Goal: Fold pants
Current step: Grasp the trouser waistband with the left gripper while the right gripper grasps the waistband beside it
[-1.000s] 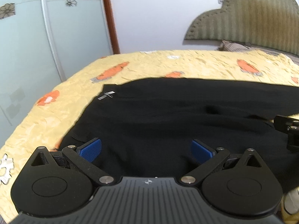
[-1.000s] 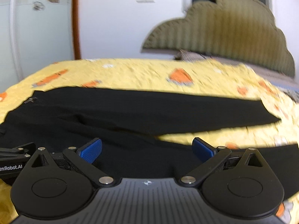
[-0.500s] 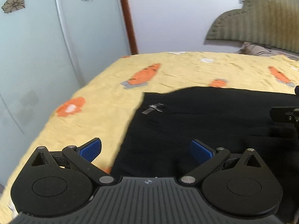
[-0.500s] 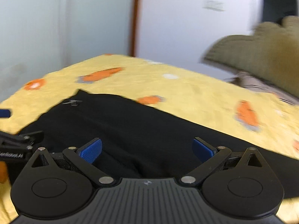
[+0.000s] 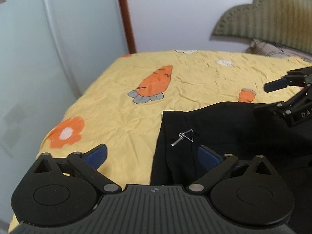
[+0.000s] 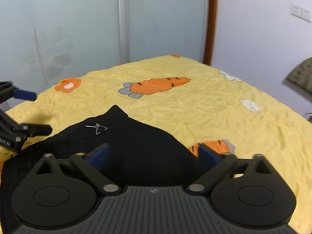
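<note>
Black pants (image 5: 224, 134) lie flat on the yellow bedspread (image 5: 136, 97), waistband end with a small silver clasp (image 5: 183, 136) nearest me. My left gripper (image 5: 152, 156) is open, its fingers straddling the waistband's left corner edge. My right gripper (image 6: 154, 154) is open and empty, low over the pants (image 6: 136, 136) by the waistband's far edge. Each gripper shows in the other's view: the right one (image 5: 288, 101), the left one (image 6: 17, 120). The pant legs are out of view.
The bedspread (image 6: 214, 101) has orange carrot and flower prints. Frosted sliding doors (image 5: 48, 48) stand close along the bed's left side. A padded olive headboard (image 5: 273, 15) and a pillow are at the far right. The white wall holds sockets (image 6: 300, 12).
Both grippers have swung left from the pants' middle to the waistband end. The pant legs and headboard have slid out of the right wrist view. Both stay open.
</note>
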